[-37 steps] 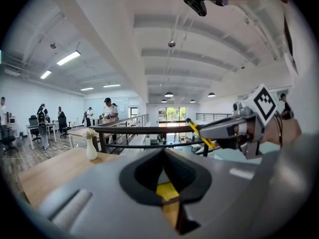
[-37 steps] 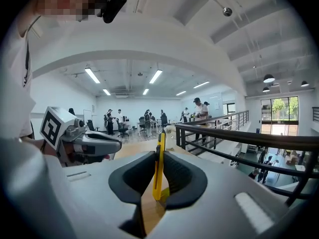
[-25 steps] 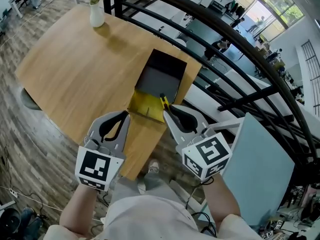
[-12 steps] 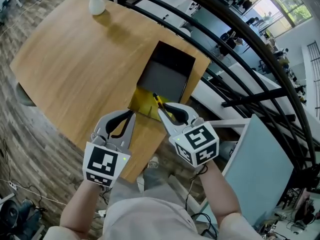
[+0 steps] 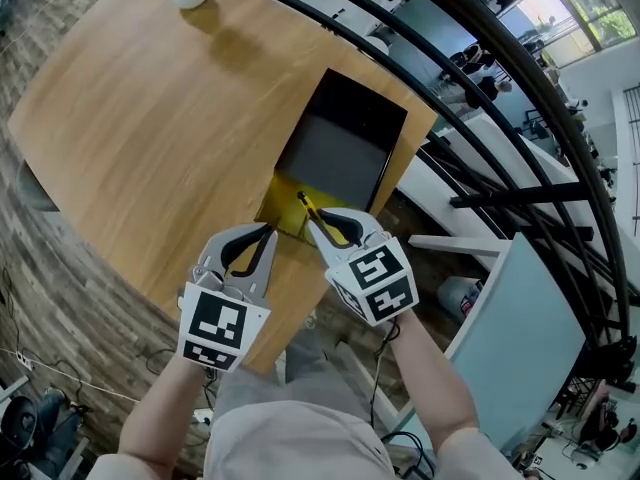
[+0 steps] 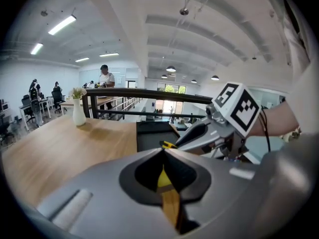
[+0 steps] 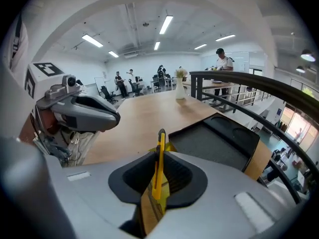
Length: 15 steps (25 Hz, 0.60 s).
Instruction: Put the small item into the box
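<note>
The right gripper (image 5: 320, 221), clamped on the slim yellow item (image 7: 160, 156), holds it just short of the open box (image 5: 340, 153), so it likely needs to reach forward and release; the left gripper (image 5: 263, 236) is closed and empty.

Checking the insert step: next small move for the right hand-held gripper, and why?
Probably ease the right hand-held gripper forward over the dark inside of the box. It is shut on the yellow cutter, whose tip sits only above the yellow flap at the near edge.
</note>
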Motion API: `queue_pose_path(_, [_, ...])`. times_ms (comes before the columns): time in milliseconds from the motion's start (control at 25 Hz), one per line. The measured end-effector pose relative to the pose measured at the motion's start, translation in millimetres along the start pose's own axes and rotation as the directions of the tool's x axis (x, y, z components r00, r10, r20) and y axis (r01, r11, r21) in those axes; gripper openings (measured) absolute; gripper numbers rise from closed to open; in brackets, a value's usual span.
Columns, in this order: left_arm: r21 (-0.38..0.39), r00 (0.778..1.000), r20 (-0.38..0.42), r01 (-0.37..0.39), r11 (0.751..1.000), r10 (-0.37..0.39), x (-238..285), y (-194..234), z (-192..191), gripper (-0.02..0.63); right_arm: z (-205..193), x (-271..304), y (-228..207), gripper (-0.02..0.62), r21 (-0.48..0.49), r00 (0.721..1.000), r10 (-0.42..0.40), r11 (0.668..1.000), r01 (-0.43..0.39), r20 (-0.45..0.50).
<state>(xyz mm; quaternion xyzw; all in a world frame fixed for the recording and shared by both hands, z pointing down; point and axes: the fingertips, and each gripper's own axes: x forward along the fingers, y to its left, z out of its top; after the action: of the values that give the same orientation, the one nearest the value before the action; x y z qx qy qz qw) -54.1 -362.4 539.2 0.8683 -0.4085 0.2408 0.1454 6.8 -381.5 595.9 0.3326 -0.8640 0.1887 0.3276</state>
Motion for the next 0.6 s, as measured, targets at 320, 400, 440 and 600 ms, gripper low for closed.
queue_pose_path(320, [-0.017, 0.997, -0.072, 0.027, 0.999, -0.028, 38, 7, -33, 0.002, -44, 48, -18, 0.052, -0.036, 0.993, 0.021, 0.999, -0.026, -0.12])
queue_pose_path(400, [-0.02, 0.996, -0.083, 0.031, 0.999, -0.032, 45, 10, -40, 0.002, -51, 57, -20, 0.052, -0.038, 0.989, 0.026, 0.999, -0.032, -0.143])
queue_pose_path(440, [-0.021, 0.995, -0.088, 0.033, 0.999, -0.035, 48, 11, -43, 0.002, -54, 61, -20, 0.052, -0.038, 0.988, 0.029, 0.999, -0.035, -0.155])
queue_pose_path(600, [-0.029, 0.993, -0.109, 0.038, 0.999, -0.041, 57, 15, -54, 0.002, -66, 75, -20, 0.052, -0.048, 0.977, 0.031, 0.998, -0.042, -0.21])
